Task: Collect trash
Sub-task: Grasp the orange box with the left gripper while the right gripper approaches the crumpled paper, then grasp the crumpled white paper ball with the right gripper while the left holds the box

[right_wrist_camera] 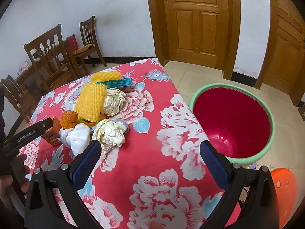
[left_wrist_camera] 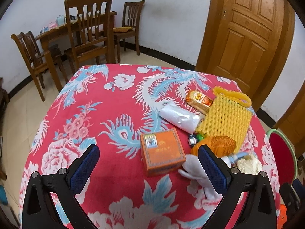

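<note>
Trash [right_wrist_camera: 106,112] sits heaped toward my counter's [right_wrist_camera: 148,164] far right edge, close above the red bin [right_wrist_camera: 231,122] for short drops, while I hold left gripper [left_wrist_camera: 148,165] and right gripper [right_wrist_camera: 149,161] spread, empty.

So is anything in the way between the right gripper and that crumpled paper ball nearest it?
Nothing visible. The right gripper is open over bare tablecloth, and the crumpled paper ball lies just beyond its left finger. The bucket stands open beside the table.

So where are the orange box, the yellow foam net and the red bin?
orange box [left_wrist_camera: 162,148], left wrist view, on its top face.
yellow foam net [right_wrist_camera: 91,100], right wrist view, mid mesh.
red bin [right_wrist_camera: 231,118], right wrist view, inner wall.
</note>
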The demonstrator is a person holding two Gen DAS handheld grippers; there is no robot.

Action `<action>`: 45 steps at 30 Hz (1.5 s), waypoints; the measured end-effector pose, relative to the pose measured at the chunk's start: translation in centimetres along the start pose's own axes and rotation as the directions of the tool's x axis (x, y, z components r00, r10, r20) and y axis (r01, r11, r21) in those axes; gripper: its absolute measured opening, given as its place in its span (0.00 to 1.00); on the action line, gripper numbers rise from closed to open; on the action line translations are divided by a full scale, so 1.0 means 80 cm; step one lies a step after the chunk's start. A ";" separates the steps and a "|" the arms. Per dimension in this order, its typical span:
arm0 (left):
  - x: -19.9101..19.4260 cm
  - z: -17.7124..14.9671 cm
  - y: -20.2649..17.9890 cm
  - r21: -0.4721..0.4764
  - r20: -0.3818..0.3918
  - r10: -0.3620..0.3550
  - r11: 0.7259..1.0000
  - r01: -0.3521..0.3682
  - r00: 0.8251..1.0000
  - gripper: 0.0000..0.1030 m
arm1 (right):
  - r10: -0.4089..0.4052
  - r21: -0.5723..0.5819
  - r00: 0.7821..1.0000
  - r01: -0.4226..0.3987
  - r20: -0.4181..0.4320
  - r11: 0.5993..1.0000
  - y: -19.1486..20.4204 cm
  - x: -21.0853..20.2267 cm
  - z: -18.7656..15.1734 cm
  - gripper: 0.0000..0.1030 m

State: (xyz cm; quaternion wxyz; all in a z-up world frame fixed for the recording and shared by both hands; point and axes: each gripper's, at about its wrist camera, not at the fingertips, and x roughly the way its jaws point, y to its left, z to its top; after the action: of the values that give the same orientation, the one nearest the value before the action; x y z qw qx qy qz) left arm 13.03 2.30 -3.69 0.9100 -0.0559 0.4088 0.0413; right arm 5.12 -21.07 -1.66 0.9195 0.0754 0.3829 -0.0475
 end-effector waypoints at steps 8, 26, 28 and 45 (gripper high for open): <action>0.018 0.009 -0.002 -0.002 -0.024 -0.004 1.000 0.004 1.000 1.00 | 0.014 -0.014 1.000 -0.014 -0.027 1.000 0.009 0.020 0.007 0.98; 0.041 0.009 0.001 -0.024 -0.060 -0.074 0.997 0.073 0.995 0.62 | 0.062 -0.050 0.996 -0.066 -0.063 0.997 0.032 0.043 0.012 0.98; 0.038 0.009 0.001 -0.026 -0.056 -0.087 0.996 0.085 0.995 0.51 | 0.067 -0.053 0.996 -0.071 -0.064 0.996 0.034 0.044 0.012 0.98; -0.004 0.000 0.029 -0.039 0.009 -0.082 0.996 0.082 0.997 0.46 | 0.136 -0.058 0.982 -0.145 -0.129 0.988 0.053 0.065 0.006 0.81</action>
State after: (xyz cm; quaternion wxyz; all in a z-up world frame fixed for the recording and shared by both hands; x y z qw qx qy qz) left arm 12.56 4.59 -3.60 0.9111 -0.0903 0.4020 0.0122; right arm 9.71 -17.15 -4.58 0.8968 0.0740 0.4347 0.0352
